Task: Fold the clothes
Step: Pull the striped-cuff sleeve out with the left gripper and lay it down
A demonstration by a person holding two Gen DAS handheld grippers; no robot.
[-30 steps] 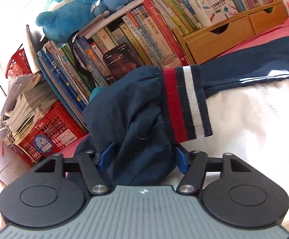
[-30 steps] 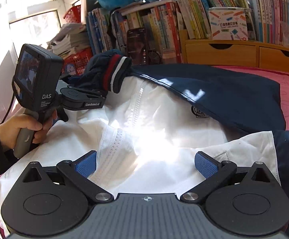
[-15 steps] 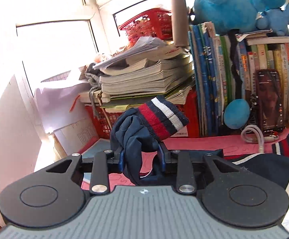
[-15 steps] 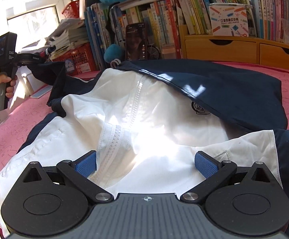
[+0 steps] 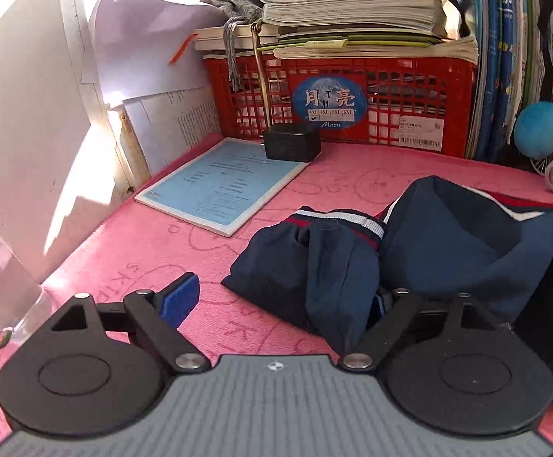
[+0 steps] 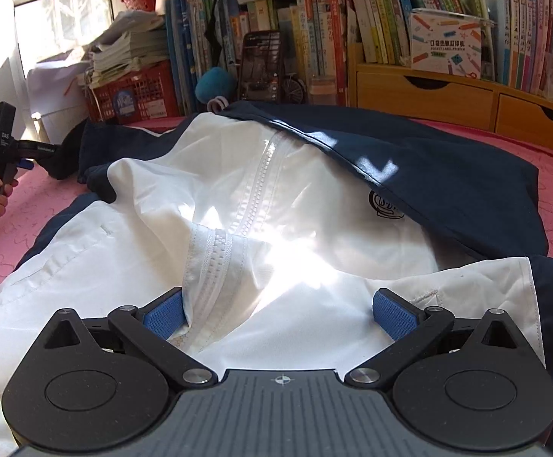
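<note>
While the left hand-held gripper (image 5: 282, 299) is opening up, the navy sleeve (image 5: 314, 262) with its red, white and navy striped cuff (image 5: 347, 221) lies slumped on the pink table (image 5: 131, 251) between the fingers; the left blue pad is clear of it, can't tell about the right one. It sits toward the back left corner, just beside a blue booklet (image 5: 221, 182) and near a red crate (image 5: 337, 99) stacked with papers. Over on the other side, the right hand-held gripper (image 6: 280, 314) is spread wide over the white lining of the jacket (image 6: 314, 209), not pinching anything. The jacket is spread out across the middle of the table, zipper (image 6: 253, 186) facing up, navy part folded over at the back.
</note>
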